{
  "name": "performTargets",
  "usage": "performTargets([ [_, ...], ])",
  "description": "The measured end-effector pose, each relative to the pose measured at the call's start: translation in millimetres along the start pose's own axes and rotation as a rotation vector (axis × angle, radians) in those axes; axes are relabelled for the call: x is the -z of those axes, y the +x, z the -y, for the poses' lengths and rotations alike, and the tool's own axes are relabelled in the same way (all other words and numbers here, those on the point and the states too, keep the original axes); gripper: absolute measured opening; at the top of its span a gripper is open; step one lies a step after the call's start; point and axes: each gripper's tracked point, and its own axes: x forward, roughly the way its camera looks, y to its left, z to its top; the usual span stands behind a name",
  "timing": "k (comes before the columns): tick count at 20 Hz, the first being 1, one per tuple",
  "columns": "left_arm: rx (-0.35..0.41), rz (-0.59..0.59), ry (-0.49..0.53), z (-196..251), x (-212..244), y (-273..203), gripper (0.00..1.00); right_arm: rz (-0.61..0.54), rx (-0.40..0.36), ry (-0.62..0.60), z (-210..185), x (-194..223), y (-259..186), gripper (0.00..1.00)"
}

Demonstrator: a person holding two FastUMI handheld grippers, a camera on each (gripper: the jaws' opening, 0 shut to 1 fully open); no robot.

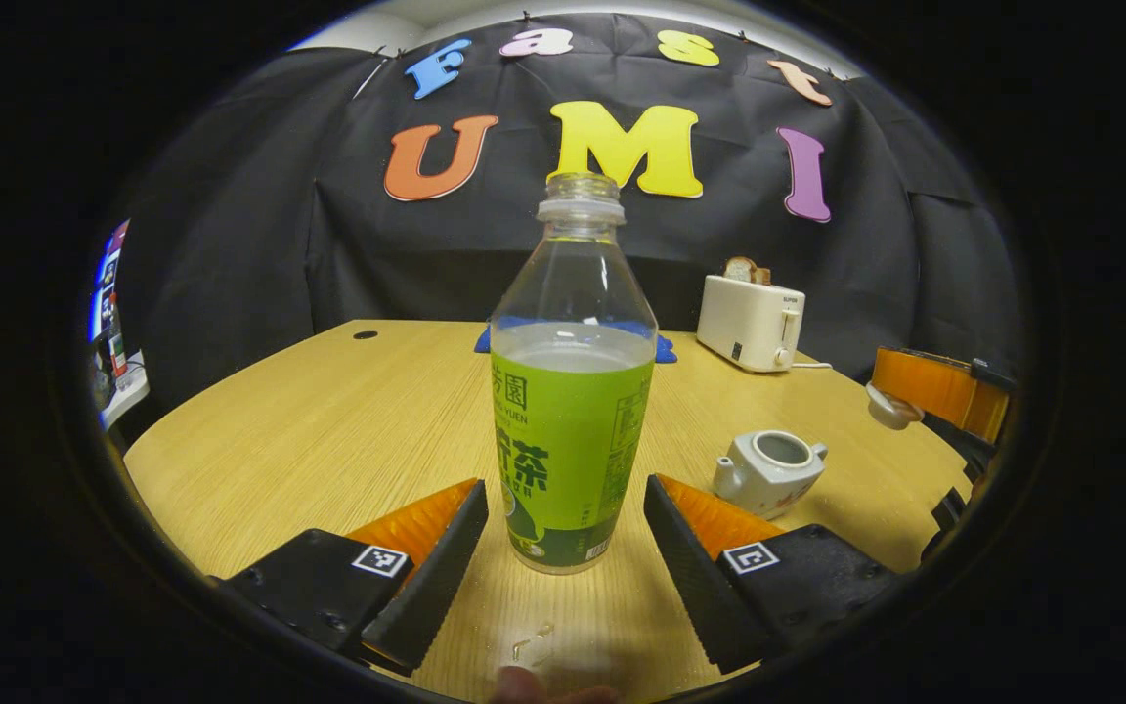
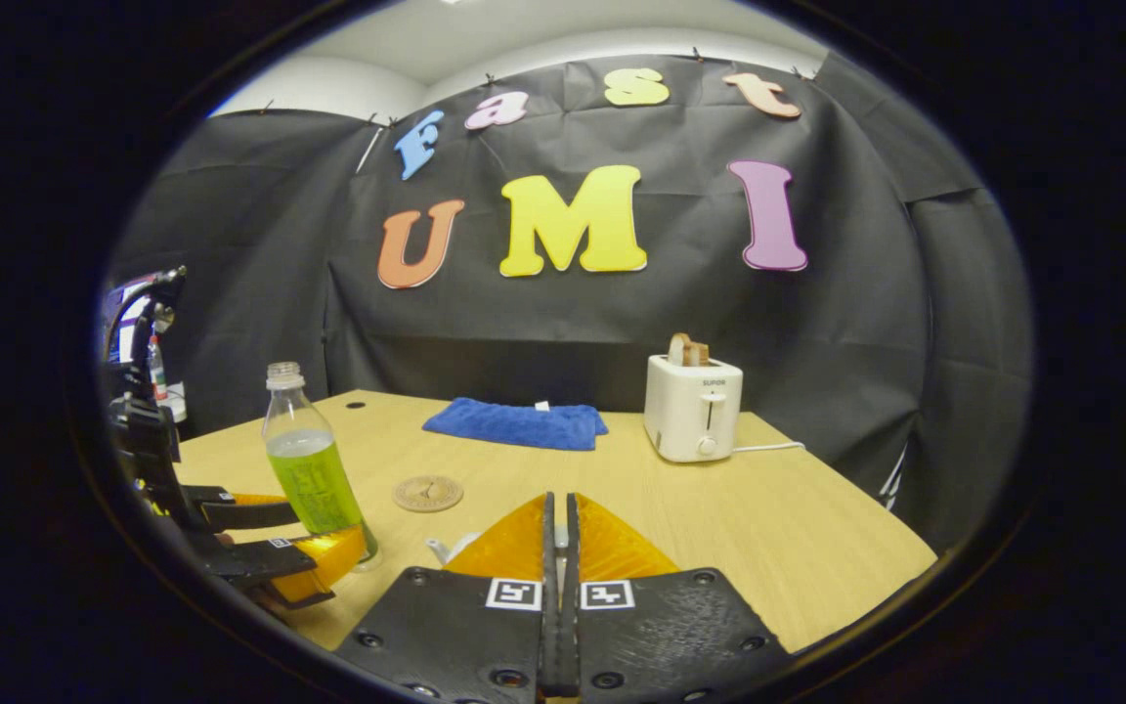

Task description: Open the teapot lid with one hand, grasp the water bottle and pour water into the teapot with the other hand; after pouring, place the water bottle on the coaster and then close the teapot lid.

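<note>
Your left gripper has its fingers spread wide on either side of the uncapped water bottle, not touching it; the bottle stands upright on the counter. Just right of it sits the white teapot, its lid off. Your right gripper has its fingers pressed together, seemingly on the lid. Farther back lie a round coaster, a blue cloth and a toaster.
</note>
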Motion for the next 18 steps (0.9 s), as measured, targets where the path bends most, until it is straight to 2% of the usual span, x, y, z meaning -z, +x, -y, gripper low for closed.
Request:
performTargets([
  [1,-0.001,0.003,0.009,0,-1,1,1.0,0.001,0.001,0.001,1,0,-1,0.0],
  [6,-0.002,-0.016,0.055,0,1,7,0.8,0.001,0.003,0.01,8,1,-3,0.0],
  [9,-0.019,-0.041,0.089,-5,0,4,0.78,0.0,0.001,0.017,14,2,-5,0.0],
  [13,-0.072,-0.043,0.231,-17,-13,-4,0.76,0.004,0.007,0.023,26,1,-10,0.0],
  [18,-0.098,-0.022,0.401,-22,-35,-12,0.76,0.007,0.011,0.018,39,-1,-16,0.0],
])
